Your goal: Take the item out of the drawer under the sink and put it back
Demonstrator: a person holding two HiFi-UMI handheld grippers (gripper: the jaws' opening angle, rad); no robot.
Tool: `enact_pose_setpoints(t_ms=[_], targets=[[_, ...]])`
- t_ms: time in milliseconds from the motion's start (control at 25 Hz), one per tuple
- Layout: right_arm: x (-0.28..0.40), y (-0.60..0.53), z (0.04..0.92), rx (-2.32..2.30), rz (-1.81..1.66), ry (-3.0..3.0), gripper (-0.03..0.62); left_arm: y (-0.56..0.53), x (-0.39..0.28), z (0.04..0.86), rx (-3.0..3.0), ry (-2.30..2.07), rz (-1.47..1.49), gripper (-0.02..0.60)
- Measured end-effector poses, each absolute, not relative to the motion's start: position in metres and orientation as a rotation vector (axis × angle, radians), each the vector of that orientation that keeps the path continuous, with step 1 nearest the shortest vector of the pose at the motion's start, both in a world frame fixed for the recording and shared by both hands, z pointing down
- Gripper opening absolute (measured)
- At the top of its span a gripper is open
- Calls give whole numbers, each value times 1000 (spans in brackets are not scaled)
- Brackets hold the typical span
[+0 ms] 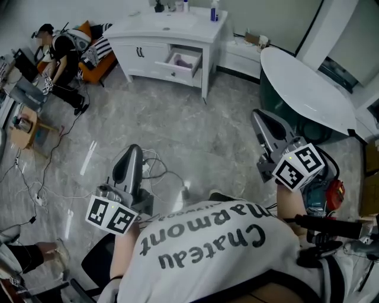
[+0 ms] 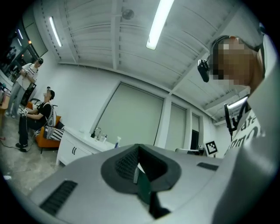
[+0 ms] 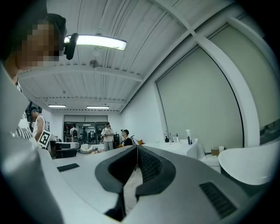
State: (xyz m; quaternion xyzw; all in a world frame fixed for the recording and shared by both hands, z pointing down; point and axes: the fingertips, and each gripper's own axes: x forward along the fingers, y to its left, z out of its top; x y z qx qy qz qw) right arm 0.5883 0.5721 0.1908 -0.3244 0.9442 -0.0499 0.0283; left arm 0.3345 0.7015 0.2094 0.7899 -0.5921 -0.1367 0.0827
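The white sink cabinet stands far ahead at the top of the head view. Its right drawer is pulled out, and something pale lies inside that I cannot make out. Both grippers hover over the marble floor, well short of the cabinet. My left gripper is shut with nothing in it; the left gripper view shows its jaws meeting, with the cabinet small at the left. My right gripper is shut and empty too, its tips together. The sink counter shows behind it.
A large white oval tub stands to the right of the cabinet. A spray bottle stands on the counter. A person sits on an orange seat at the far left. Cables lie on the floor by my left gripper.
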Motion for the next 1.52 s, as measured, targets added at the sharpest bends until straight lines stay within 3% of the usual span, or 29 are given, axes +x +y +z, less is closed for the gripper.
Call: enact_pose_setpoints(t_ms=[720, 1520], targets=[[514, 538, 207, -874, -153, 2980, 12, 685, 284, 248, 2258, -1859, -369, 9], [480, 362, 222, -844, -288, 2968, 12, 525, 250, 253, 2230, -1903, -266, 9]])
